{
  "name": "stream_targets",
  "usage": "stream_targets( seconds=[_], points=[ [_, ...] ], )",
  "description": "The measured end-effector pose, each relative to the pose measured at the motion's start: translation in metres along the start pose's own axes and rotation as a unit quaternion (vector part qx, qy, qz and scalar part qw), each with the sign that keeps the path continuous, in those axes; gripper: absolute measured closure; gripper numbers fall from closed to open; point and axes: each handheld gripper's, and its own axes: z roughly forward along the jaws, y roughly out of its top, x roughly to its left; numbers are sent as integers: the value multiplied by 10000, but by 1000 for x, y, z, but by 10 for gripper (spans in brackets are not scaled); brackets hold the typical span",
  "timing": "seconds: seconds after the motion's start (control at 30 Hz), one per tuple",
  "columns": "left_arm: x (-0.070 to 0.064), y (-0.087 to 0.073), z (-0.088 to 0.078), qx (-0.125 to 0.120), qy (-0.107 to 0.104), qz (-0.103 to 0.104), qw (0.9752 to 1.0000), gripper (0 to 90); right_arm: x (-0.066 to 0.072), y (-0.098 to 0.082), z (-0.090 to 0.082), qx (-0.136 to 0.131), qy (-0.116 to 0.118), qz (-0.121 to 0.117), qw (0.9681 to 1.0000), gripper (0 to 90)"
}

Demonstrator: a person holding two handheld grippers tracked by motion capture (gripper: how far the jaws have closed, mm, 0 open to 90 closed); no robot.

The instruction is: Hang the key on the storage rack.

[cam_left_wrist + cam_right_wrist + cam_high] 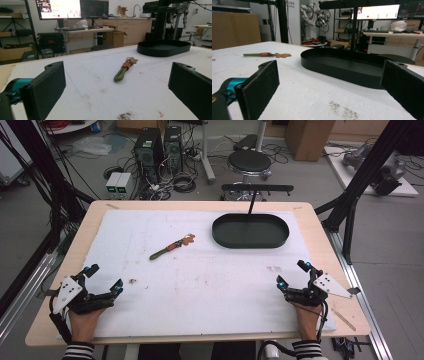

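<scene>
A green strap keychain (171, 246) with a brown leather band and a tan charm lies flat on the white mat, left of a black oval tray (250, 231). In the left gripper view the keychain (124, 69) lies ahead between the wide-apart jaws, with the tray (163, 47) beyond at the right. My left gripper (104, 278) rests open near the table's front left, nothing between its jaws. My right gripper (292, 273) rests open at the front right. Its view faces the tray (344, 67), and the keychain (265, 54) sits far off at the left.
The white mat (200, 285) covers most of the wooden table (320, 227). A small dark stain (132, 281) marks the mat near the left gripper. A thin black post (252, 202) rises behind the tray. Computers, cables and a stool sit on the floor beyond.
</scene>
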Motion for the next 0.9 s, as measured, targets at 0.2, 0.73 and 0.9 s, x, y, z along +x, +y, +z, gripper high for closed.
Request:
stream_targets(
  seconds=[0.2, 0.73, 0.9],
  points=[
    [1, 0, 0, 16, -5, -15, 10000, 17, 0, 0, 0, 5, 0, 23, 10000, 10],
    [1, 0, 0, 20, -12, -36, 10000, 17, 0, 0, 0, 31, -5, -15, 10000, 10],
    [4, 2, 3, 124, -86, -168, 9997, 17, 0, 0, 1, 10, -27, -62, 10000, 10]
  ],
)
